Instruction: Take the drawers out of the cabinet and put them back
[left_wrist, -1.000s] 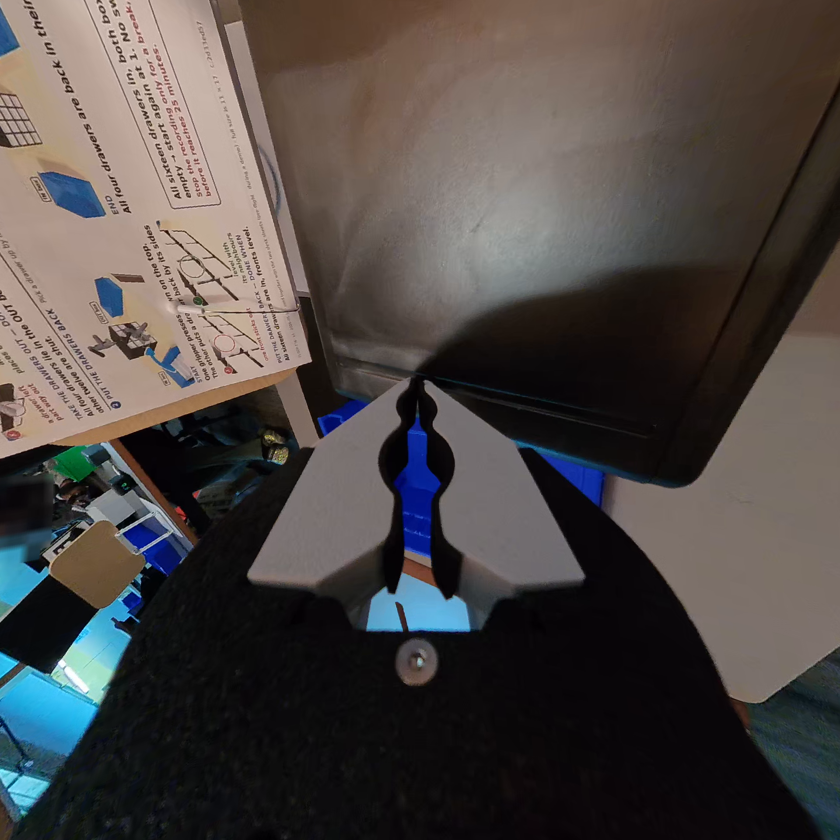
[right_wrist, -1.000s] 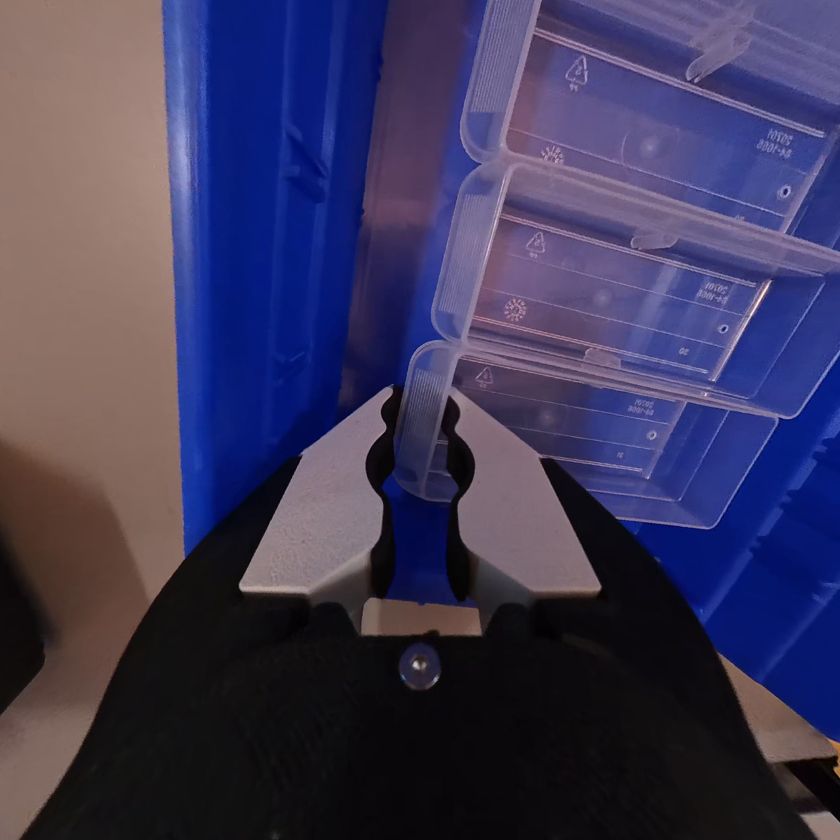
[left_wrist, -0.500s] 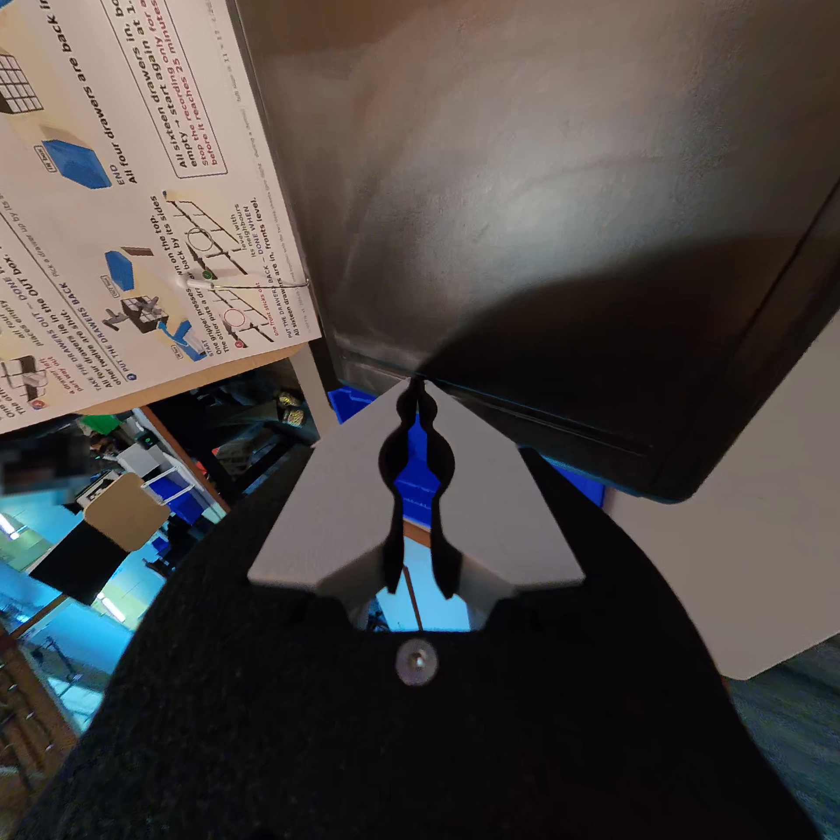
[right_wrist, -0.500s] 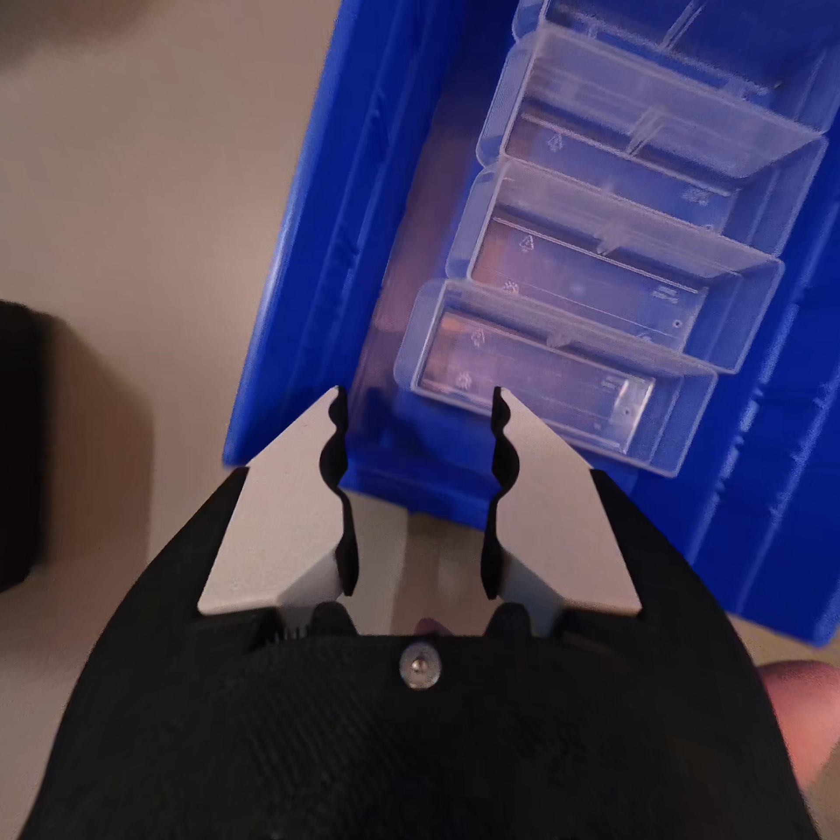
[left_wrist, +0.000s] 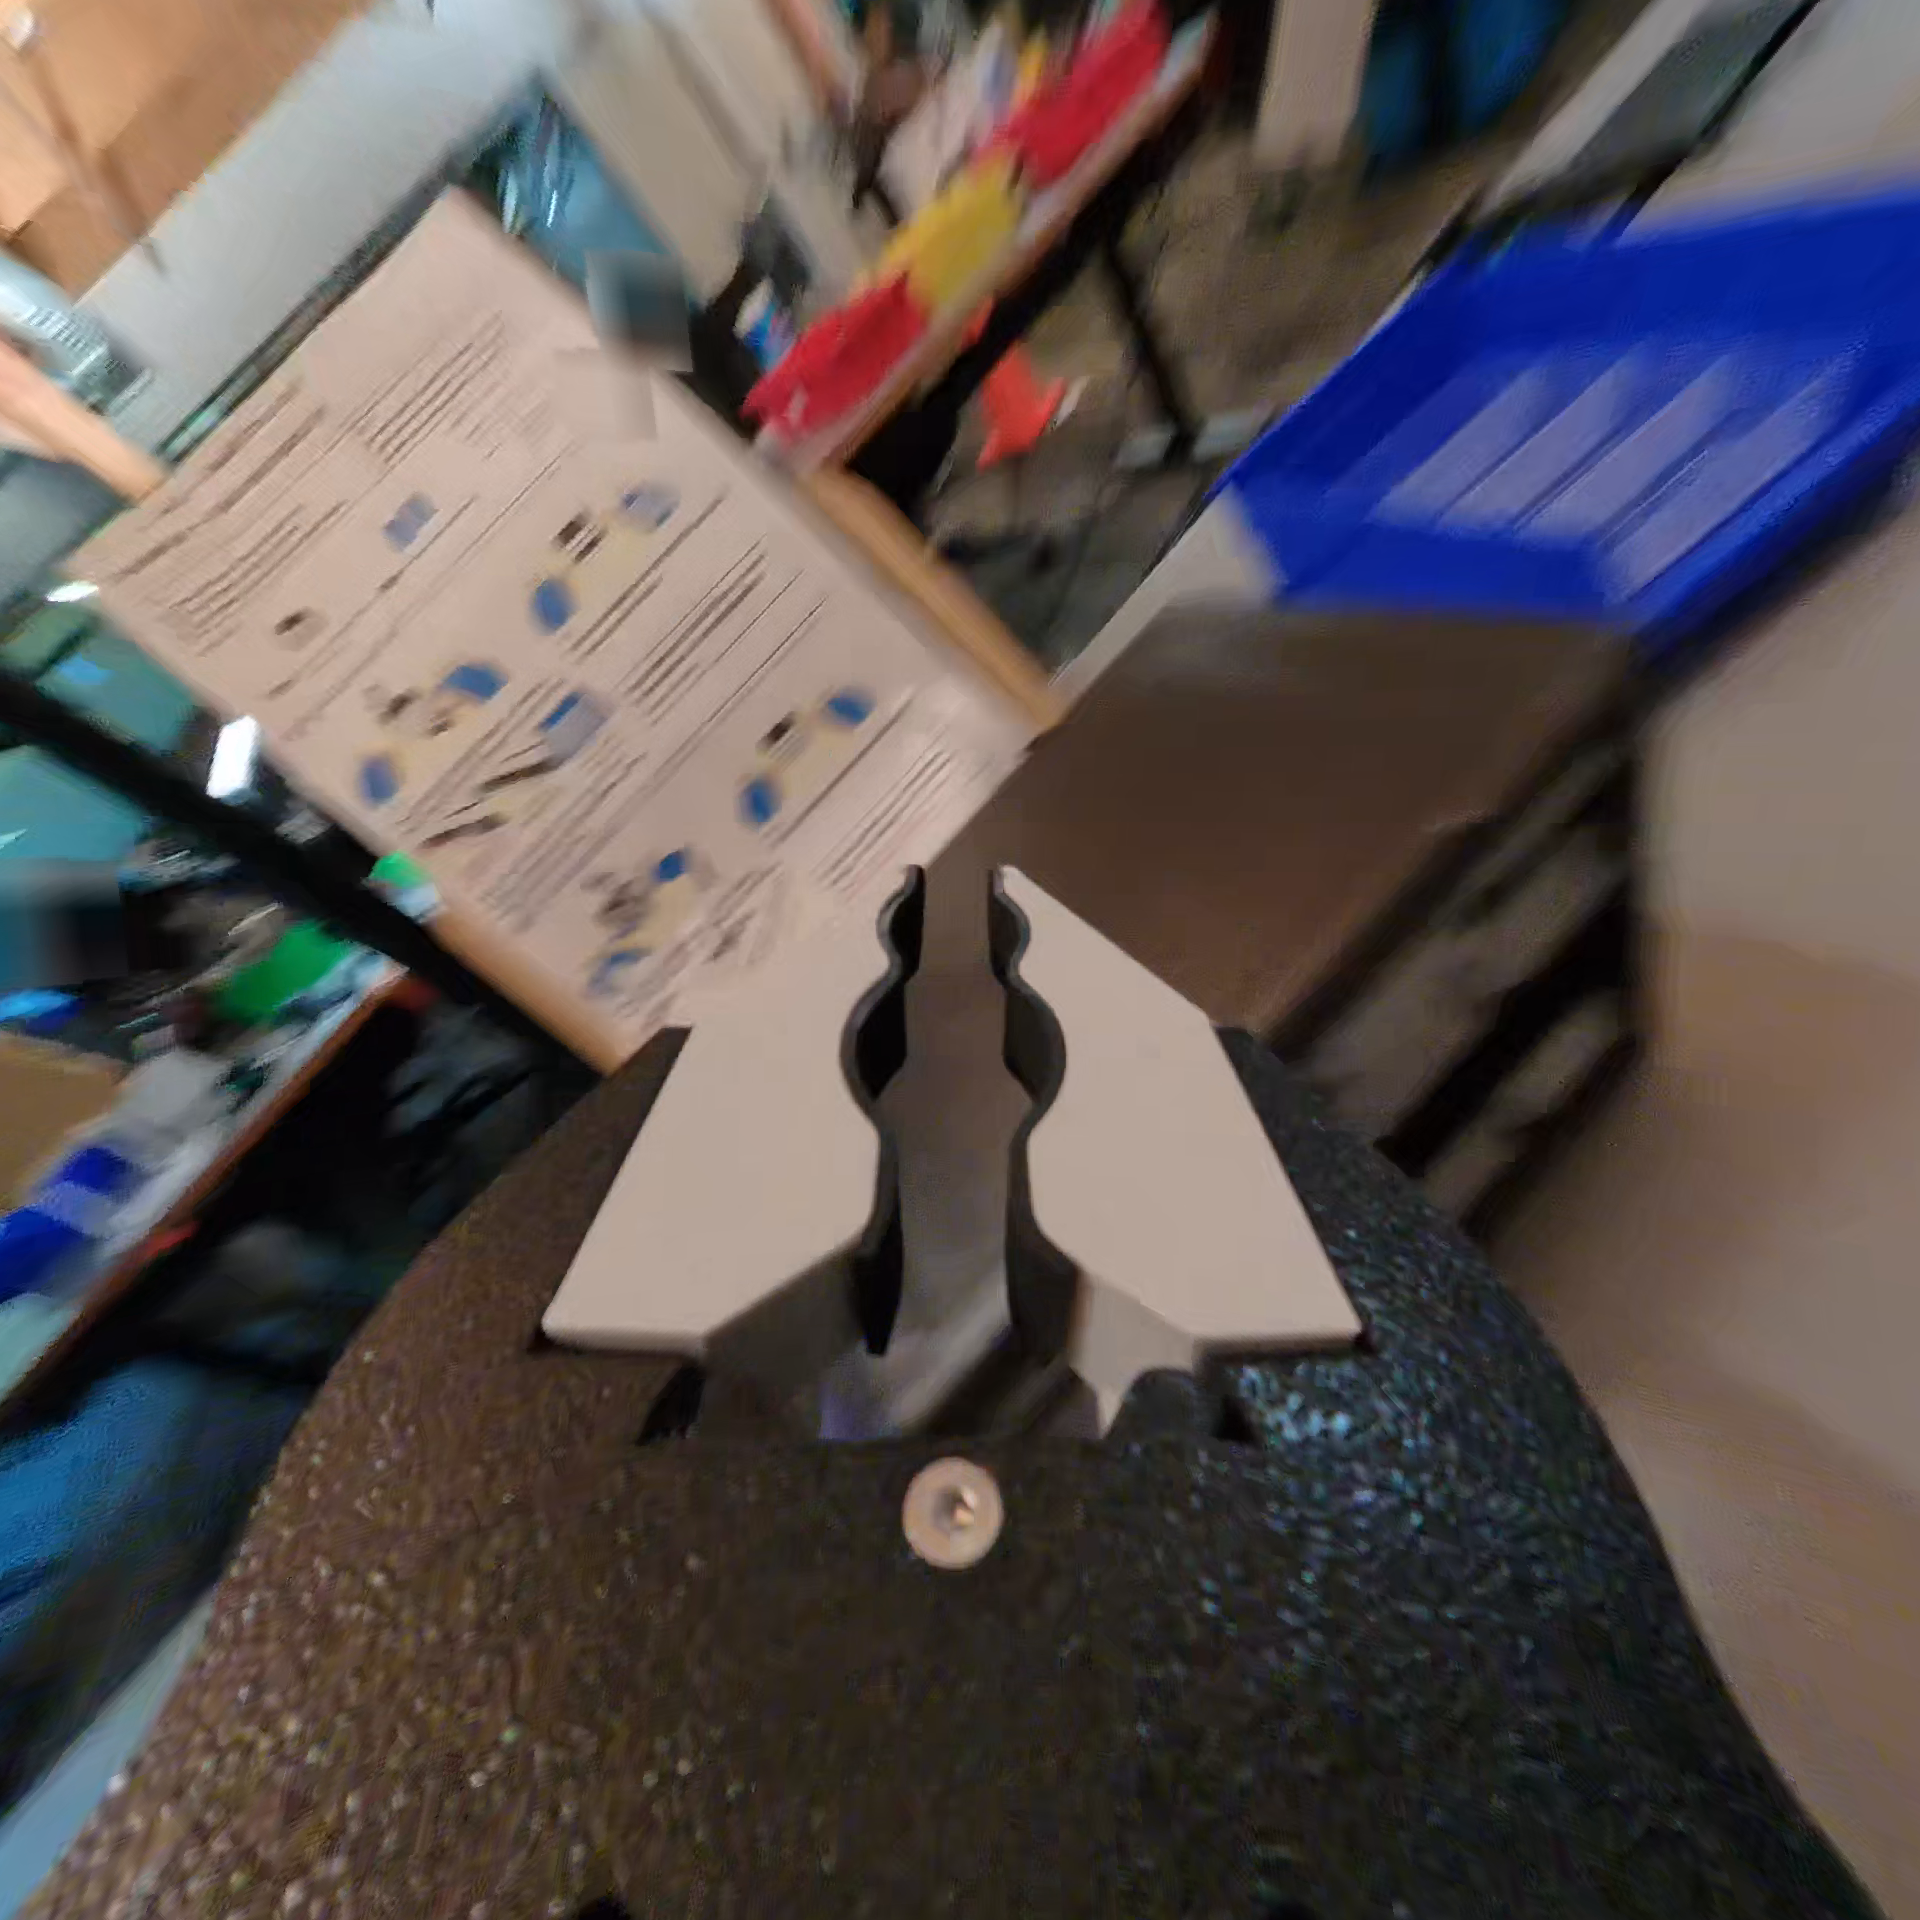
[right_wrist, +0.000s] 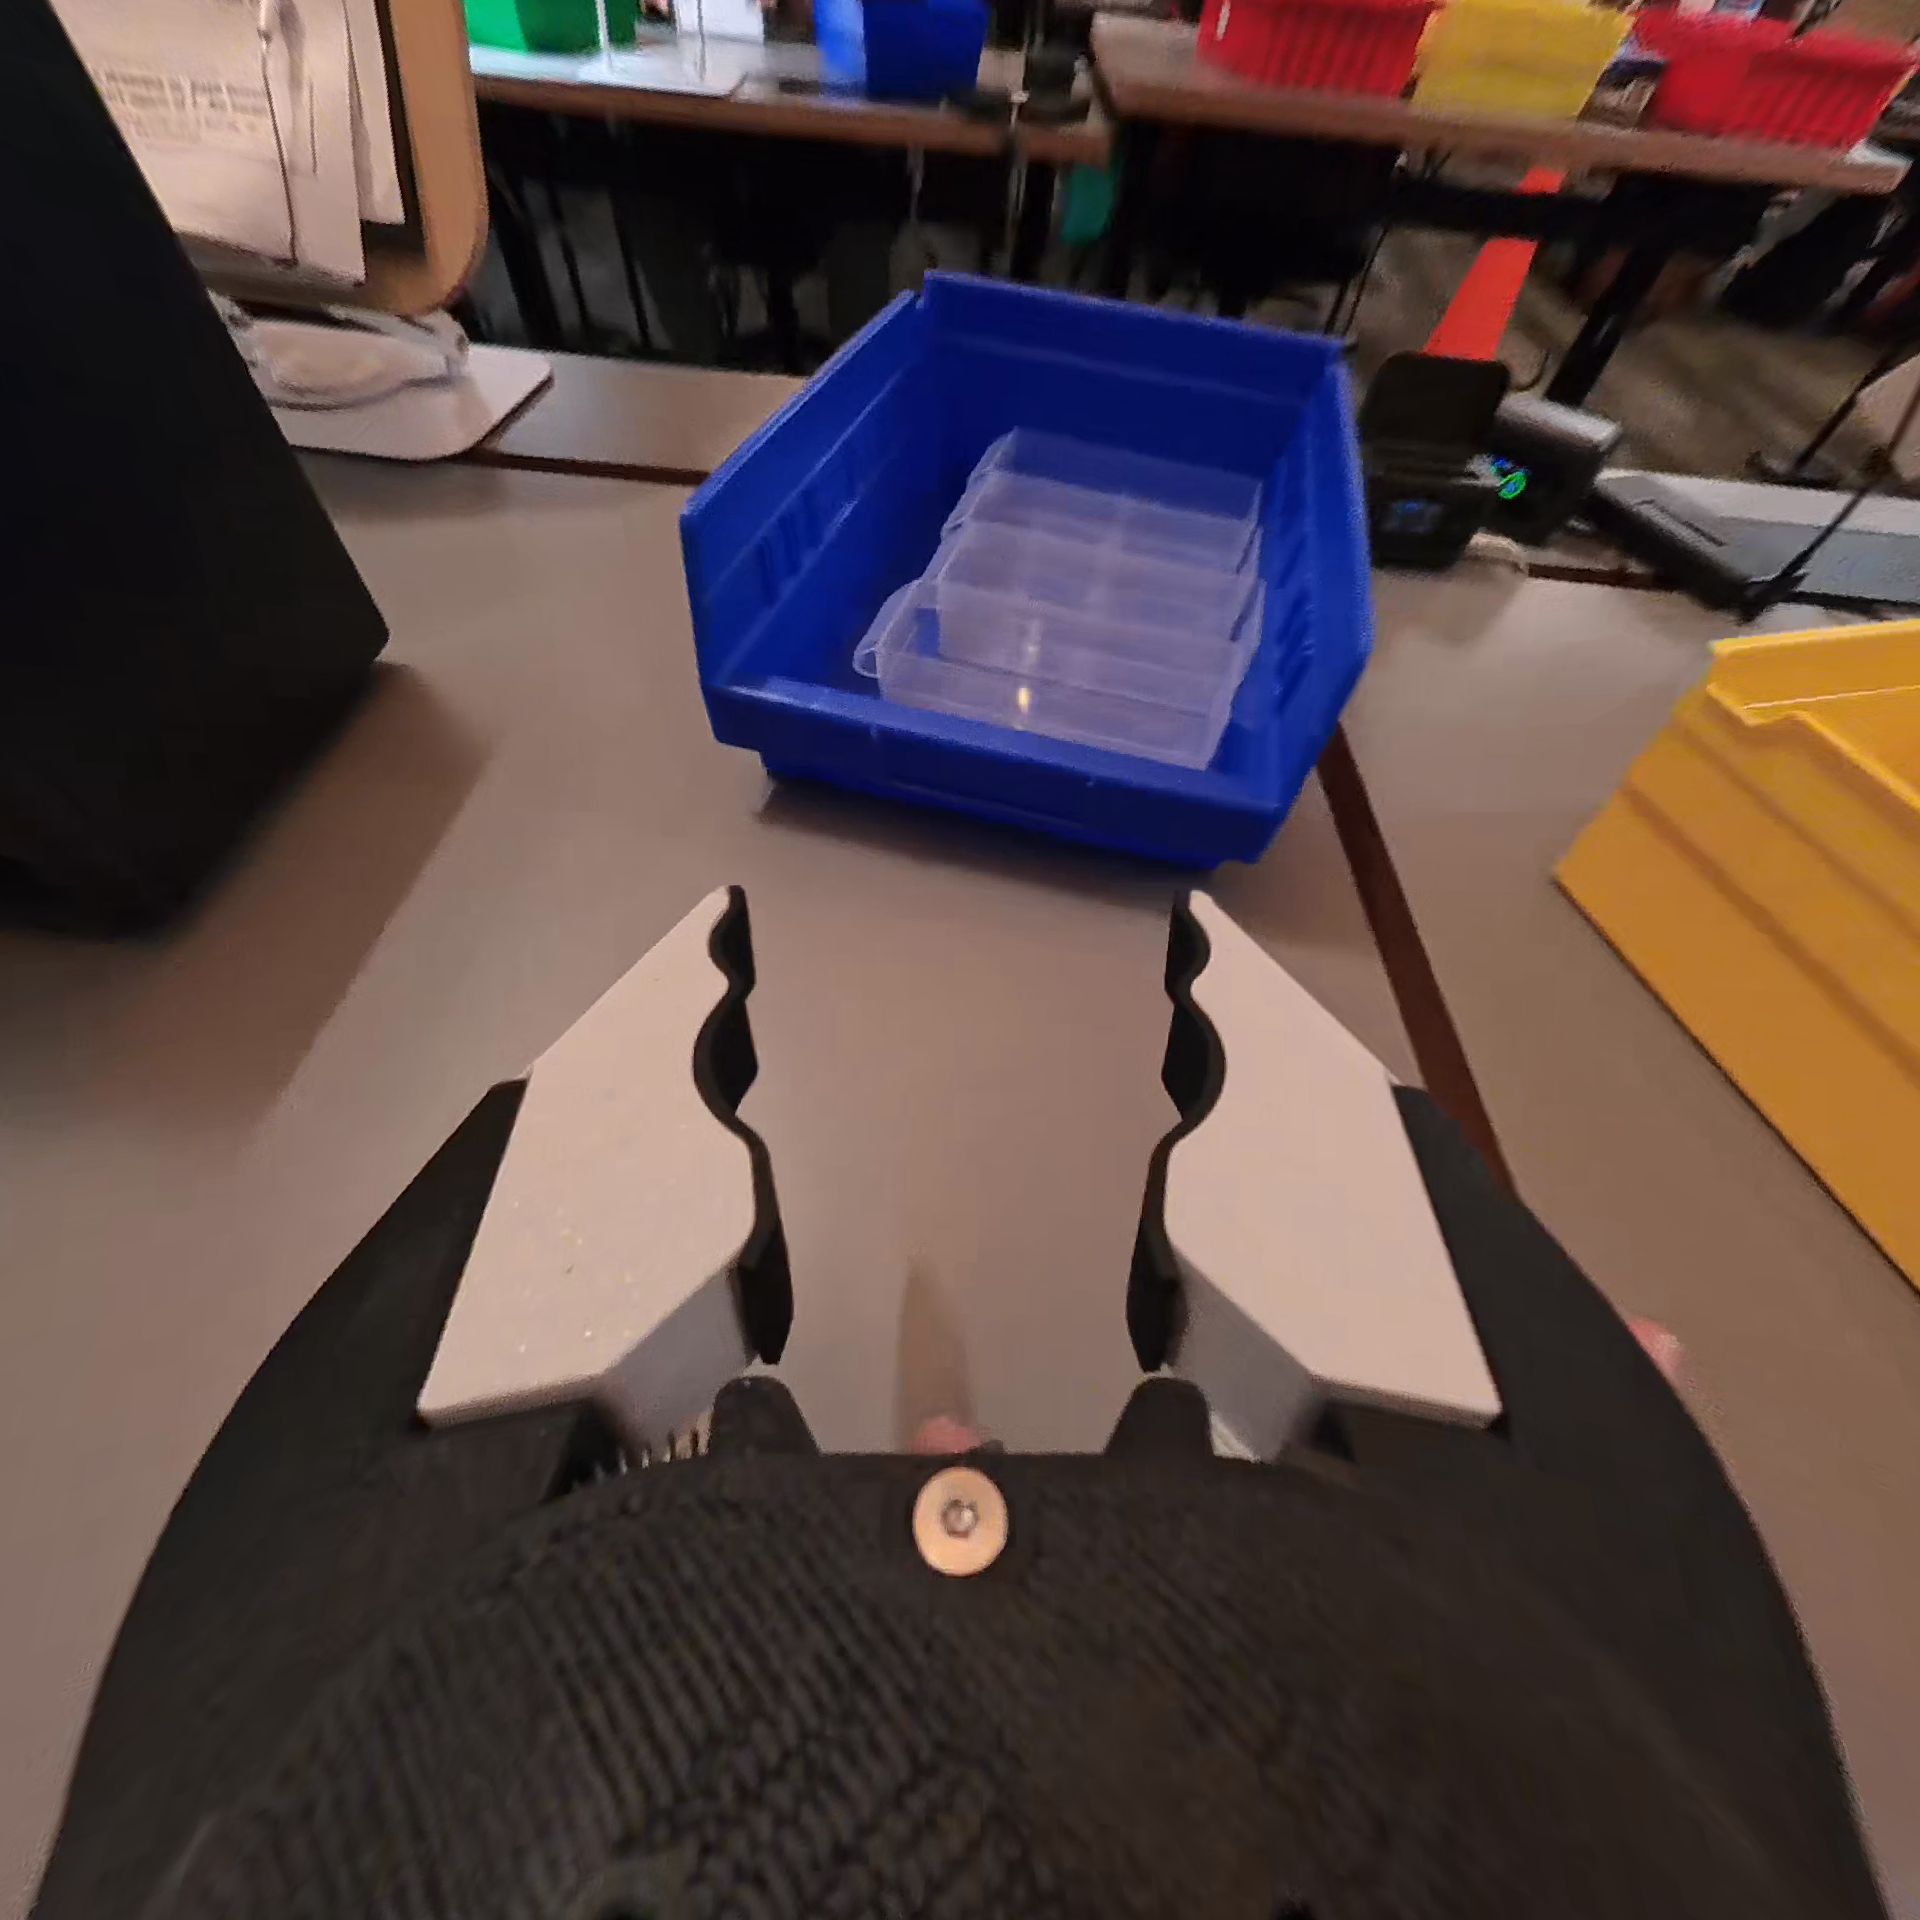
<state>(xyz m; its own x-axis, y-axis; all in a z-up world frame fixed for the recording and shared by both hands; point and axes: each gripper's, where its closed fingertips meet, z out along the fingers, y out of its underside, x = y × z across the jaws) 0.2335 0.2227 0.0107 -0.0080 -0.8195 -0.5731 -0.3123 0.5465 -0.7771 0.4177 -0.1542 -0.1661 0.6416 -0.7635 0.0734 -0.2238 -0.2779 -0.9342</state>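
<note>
Clear drawers (right_wrist: 1070, 592), at least three, lie side by side inside the blue bin (right_wrist: 790, 540); removal looks partly done, every return to the cabinet (right_wrist: 156, 520) likely remains. Right gripper (right_wrist: 956, 914) spread wide, empty, short of the bin's front wall. Left gripper (left_wrist: 954, 883) slightly parted, grasping nothing, aimed at the cabinet's top; view blurred.

Yellow bin (right_wrist: 1787, 904) right; red bins (right_wrist: 1756, 73) on far bench (right_wrist: 1558, 135).
</note>
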